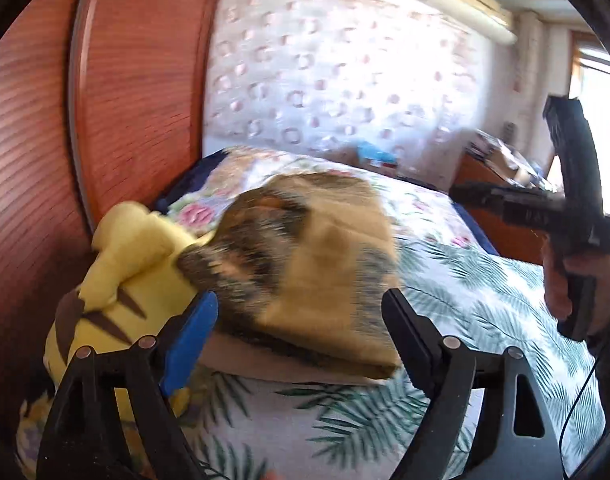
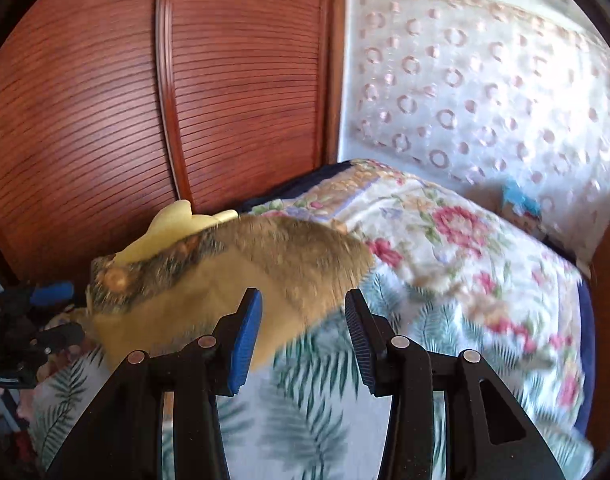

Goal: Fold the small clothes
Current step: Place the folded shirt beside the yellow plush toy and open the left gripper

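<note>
The tan and dark-patterned folded cloth garment (image 1: 305,264) is lying on the palm-leaf printed bedsheet (image 1: 485,292), leaning against the yellow brown-striped plush toy (image 1: 117,280) by the reddish slatted wooden wardrobe door (image 2: 233,92). Near the garment, the left gripper (image 1: 301,336) is standing wide apart, gripping nothing. The right gripper (image 2: 303,336) is hovering beside the garment, jaws partly apart and empty.

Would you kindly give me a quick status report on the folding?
Left tool open, empty. Right tool open, empty. Folded tan patterned garment lying on palm-print bedsheet. Yellow plush toy touching its left edge.
</note>
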The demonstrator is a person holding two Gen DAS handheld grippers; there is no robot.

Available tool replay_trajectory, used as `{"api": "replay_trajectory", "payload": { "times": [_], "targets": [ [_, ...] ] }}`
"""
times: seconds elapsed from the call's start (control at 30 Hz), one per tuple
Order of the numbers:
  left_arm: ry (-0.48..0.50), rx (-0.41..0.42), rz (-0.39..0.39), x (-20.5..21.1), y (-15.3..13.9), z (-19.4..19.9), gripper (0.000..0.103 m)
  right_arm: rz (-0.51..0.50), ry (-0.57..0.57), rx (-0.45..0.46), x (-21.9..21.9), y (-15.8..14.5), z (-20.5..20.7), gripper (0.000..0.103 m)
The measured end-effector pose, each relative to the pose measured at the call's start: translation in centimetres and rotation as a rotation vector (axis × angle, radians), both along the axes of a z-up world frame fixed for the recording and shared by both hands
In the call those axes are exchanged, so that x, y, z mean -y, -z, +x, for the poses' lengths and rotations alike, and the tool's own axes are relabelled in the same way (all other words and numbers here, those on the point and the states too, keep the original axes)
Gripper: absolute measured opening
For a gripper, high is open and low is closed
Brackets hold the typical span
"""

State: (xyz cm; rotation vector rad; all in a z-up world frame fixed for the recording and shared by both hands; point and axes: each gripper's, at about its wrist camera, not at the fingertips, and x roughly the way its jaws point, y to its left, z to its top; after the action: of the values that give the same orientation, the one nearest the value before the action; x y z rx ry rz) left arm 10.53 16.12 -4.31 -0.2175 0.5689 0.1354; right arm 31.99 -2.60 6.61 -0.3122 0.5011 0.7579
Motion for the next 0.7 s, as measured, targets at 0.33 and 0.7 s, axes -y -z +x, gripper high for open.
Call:
{"api": "replay_trajectory", "payload": {
  "times": [0.33,0.7],
  "targets": [
    [0.123,0.056,0.071,6.7,-3.0,-0.9,0.085,0.075,0.145,0.008,7.1,0.6,-9.8,0.057],
    [0.223,0.097,0.113,13.9,-6.2,-2.4,0.085,0.160,0.335,0.063,13.1,-0.4,-20.1,0.079]
  ]
}}
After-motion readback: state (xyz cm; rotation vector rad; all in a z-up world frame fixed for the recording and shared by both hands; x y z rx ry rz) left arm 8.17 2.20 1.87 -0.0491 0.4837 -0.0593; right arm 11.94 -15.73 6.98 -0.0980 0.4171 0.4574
